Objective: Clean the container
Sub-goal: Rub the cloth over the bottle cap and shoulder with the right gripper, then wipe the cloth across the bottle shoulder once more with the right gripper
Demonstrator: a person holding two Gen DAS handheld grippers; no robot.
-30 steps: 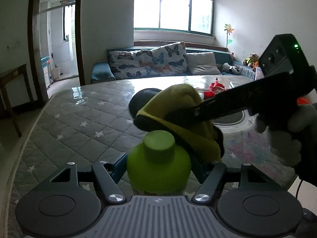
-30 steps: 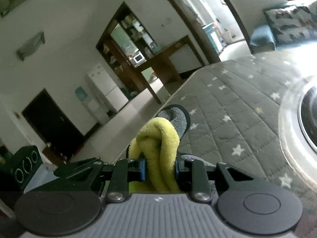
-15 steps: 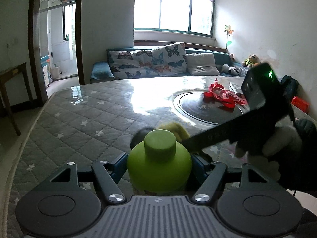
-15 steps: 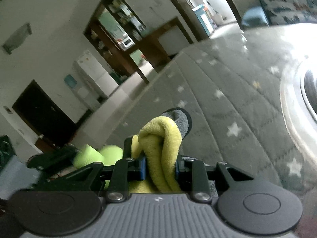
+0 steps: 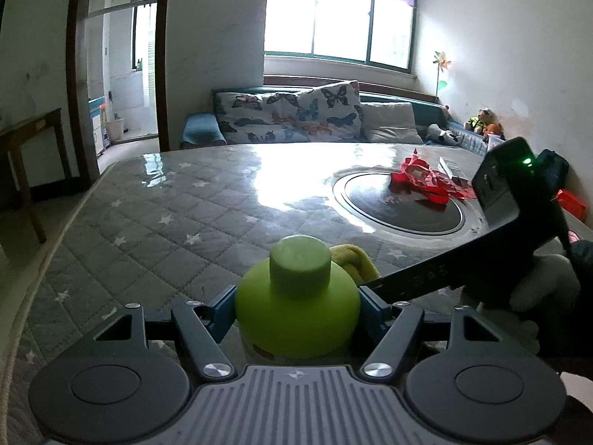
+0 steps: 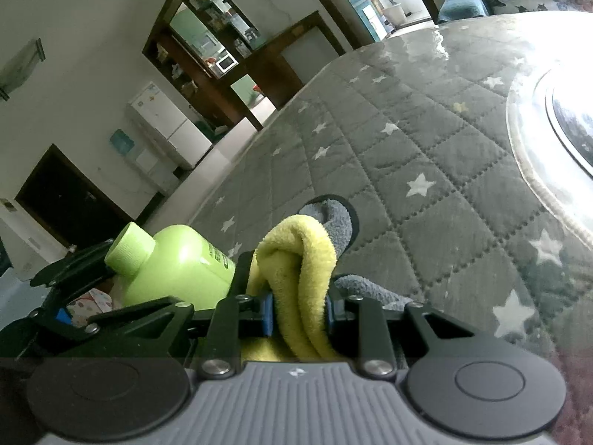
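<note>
Smooth green round-shouldered bottle [image 5: 297, 307] clamped in left claw [image 5: 297, 313]; fluffy yellow cloth [image 6: 304, 274] pinched in right claw [image 6: 299, 313].

The bottle [image 5: 298, 307] in my left claw [image 5: 296, 313] is bright lime green, cap and body alike. The cloth [image 6: 302, 270] in my right claw [image 6: 298, 309] is yellow on one face and grey on the other, with a dark edge. Both claws are black with blue pads [image 5: 222, 311]. The desk [image 5: 166, 215] wears a grey quilted cover in a diamond pattern, dotted with white stars. The round plate [image 5: 400, 209] set in it is black with a silvery rim, and the scraps [image 5: 426, 178] on it are red. The cushions [image 5: 292, 115] behind carry butterflies.
</note>
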